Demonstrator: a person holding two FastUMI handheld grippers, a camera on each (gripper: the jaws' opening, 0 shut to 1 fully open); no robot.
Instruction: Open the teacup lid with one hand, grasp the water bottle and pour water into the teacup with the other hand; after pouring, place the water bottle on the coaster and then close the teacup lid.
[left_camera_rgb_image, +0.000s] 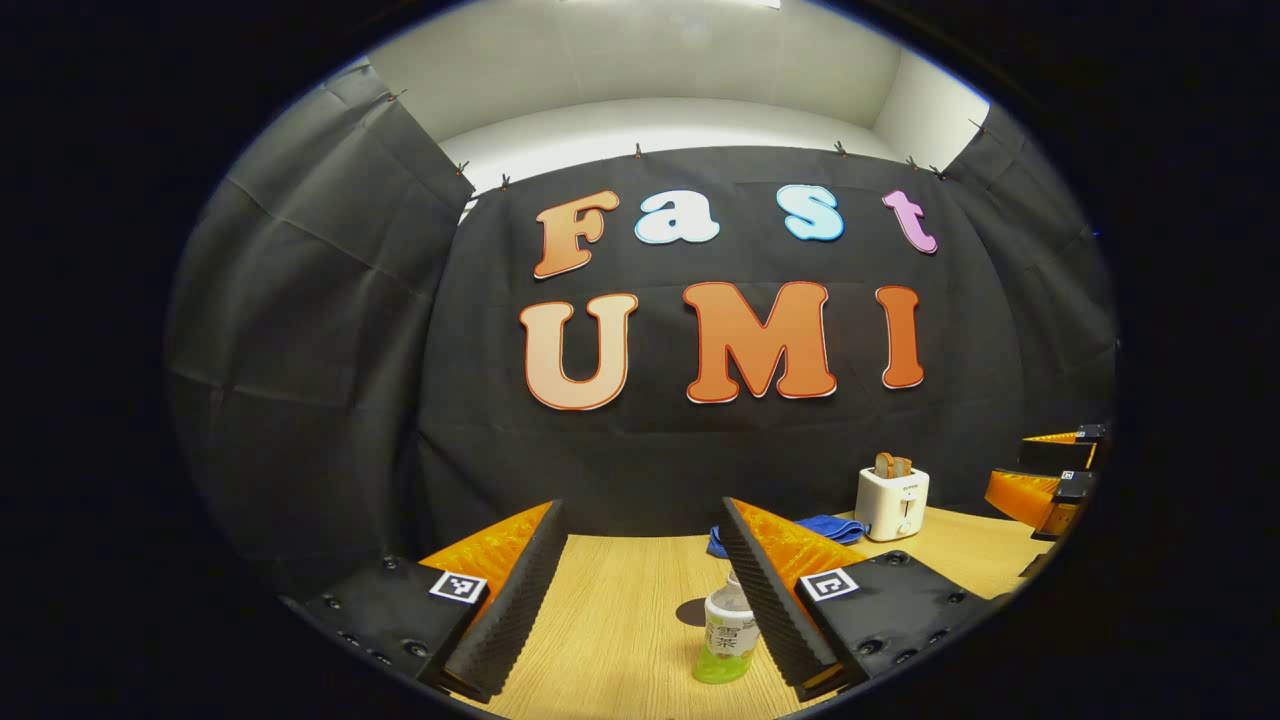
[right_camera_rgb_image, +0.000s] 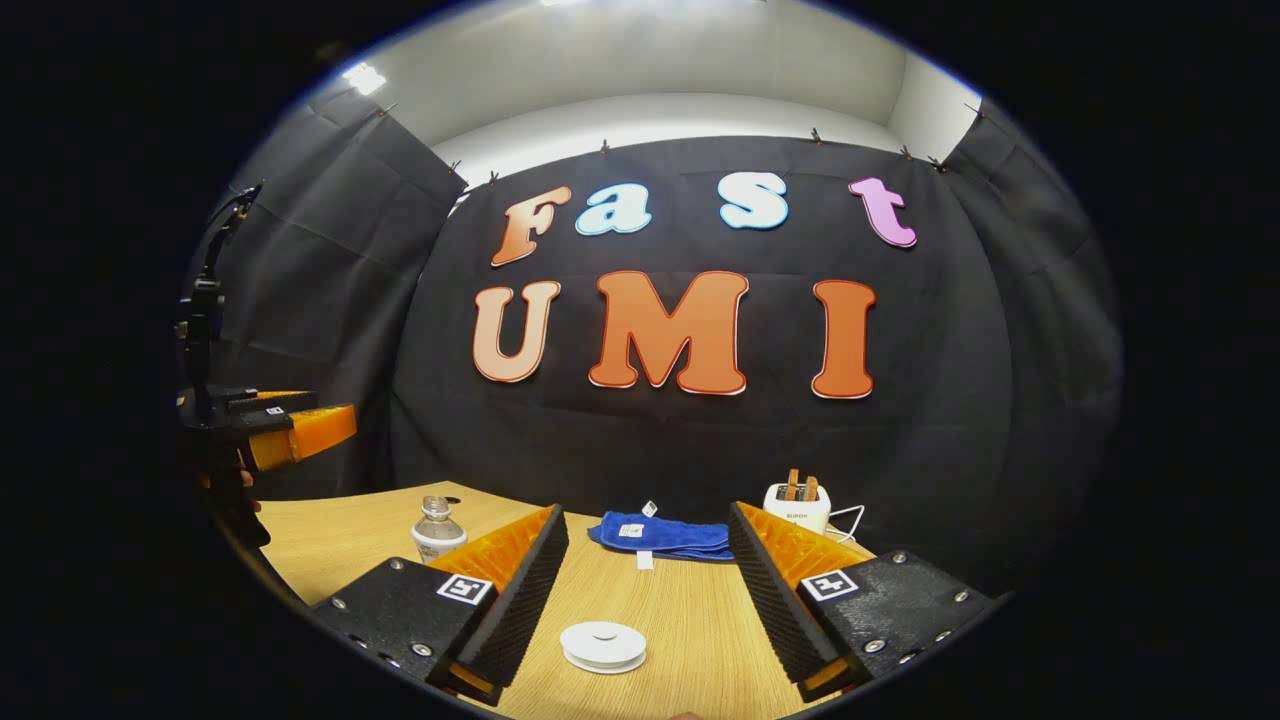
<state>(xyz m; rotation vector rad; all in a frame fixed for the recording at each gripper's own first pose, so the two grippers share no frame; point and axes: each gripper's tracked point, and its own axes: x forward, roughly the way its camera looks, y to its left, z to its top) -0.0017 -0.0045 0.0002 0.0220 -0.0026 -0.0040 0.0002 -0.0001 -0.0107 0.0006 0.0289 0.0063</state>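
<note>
Risk, left gripper view: left gripper (left_camera_rgb_image: 640, 590) is spread wide, holding nothing; bottle (left_camera_rgb_image: 728, 630) stands just ahead, hard against the right finger. Closing off-centre could tip it. Coaster (left_camera_rgb_image: 692, 612) lies just behind the bottle.

Right gripper view: right gripper (right_camera_rgb_image: 645, 590) also wide open, empty. Lidded teacup (right_camera_rgb_image: 603, 646) sits low between the fingers, untouched. A shallow pinch could slip off the lid.

We see both views from low over the worktop (left_camera_rgb_image: 620, 600), each looking forward between its own gripper's two fingers toward the back wall of the booth. They share the toaster (left_camera_rgb_image: 892, 503), blue cloth (right_camera_rgb_image: 660, 535) and bottle (left_camera_rgb_image: 728, 630). The left gripper view sits close to the bottle; the right gripper view sees it farther off to its left.
</note>
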